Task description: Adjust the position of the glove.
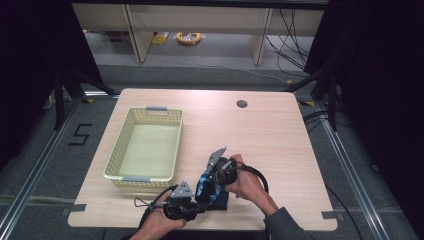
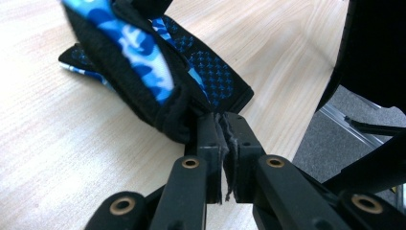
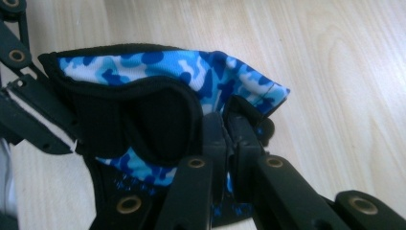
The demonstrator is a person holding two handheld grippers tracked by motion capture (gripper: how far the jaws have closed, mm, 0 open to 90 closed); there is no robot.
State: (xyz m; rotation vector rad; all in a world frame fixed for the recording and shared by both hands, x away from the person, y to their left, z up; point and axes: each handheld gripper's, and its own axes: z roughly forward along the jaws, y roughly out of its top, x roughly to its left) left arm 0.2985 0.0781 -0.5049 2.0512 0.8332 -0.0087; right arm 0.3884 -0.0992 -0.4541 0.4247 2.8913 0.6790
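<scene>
A blue camouflage glove (image 1: 204, 183) with black trim is held up off the wooden table (image 1: 260, 135) near its front edge, between both grippers. In the left gripper view the glove (image 2: 139, 57) hangs slack, and my left gripper (image 2: 222, 122) is shut with its tips pinching the black hem. In the right gripper view my right gripper (image 3: 229, 120) is shut on the blue patterned edge of the glove (image 3: 158, 72), whose black cuff opening faces the camera. The left gripper (image 3: 45, 122) grips the opposite edge there. In the high view the left gripper (image 1: 200, 204) sits just below the right gripper (image 1: 214, 184).
A pale yellow mesh basket (image 1: 116, 150) with grey handles stands on the left half of the table, with nothing in it. A round cable hole (image 1: 242, 104) lies at the far right. Cables (image 1: 257, 175) trail from both grippers.
</scene>
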